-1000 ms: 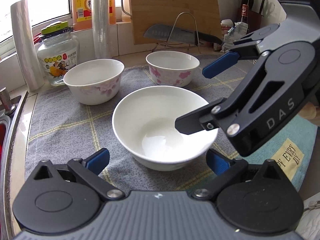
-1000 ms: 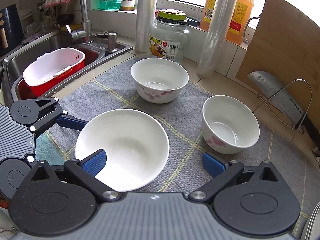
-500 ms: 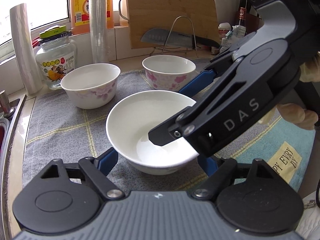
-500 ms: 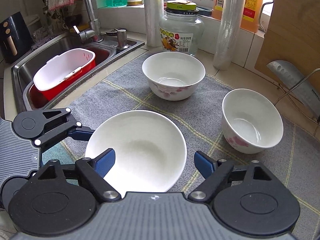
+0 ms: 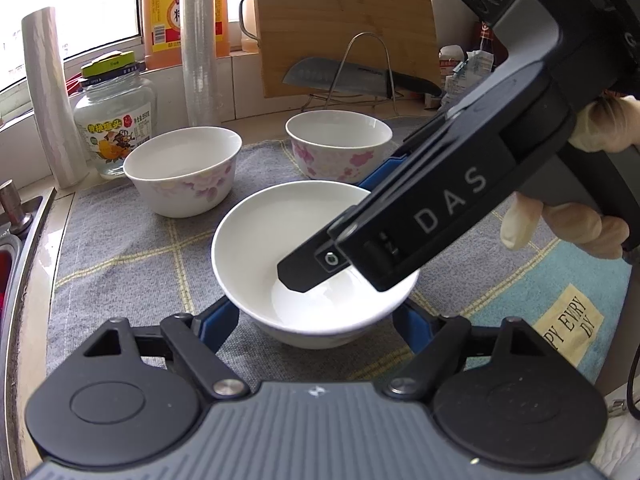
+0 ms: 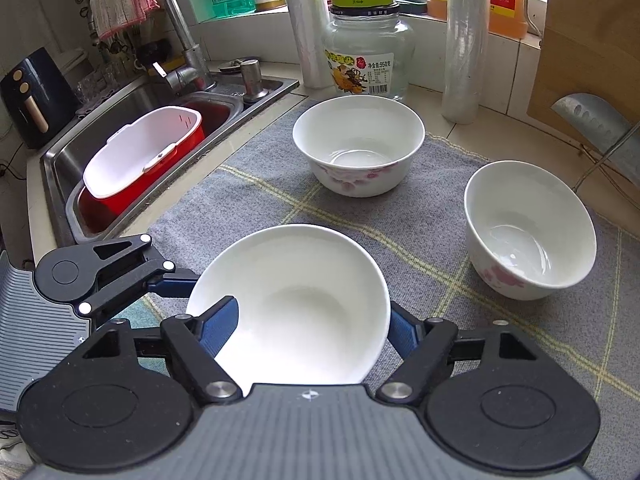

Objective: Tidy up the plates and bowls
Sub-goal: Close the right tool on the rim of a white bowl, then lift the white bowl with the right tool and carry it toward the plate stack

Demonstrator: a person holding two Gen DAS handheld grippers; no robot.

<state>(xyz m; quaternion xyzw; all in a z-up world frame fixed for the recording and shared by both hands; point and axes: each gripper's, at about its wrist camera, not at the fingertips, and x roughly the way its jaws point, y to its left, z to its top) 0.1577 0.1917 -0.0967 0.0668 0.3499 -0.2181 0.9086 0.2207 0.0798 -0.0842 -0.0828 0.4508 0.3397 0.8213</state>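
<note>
Both the left gripper (image 5: 316, 320) and right gripper (image 6: 308, 320) have just been closing and now clamp the plain bowl (image 6: 296, 304), nearer than the flowered bowls (image 6: 358, 144), likely to lift it for stacking.

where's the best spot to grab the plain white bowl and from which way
Probably across its outer wall just under the rim, coming in low from the near side. The plain bowl sits upright on the mat, flaring wide, so opposite sides suit two pads. Both the left gripper and right gripper already straddle it.

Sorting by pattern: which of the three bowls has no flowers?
The plain white bowl, nearest, between both claws; the two bowls behind it carry pink flowers.
</note>
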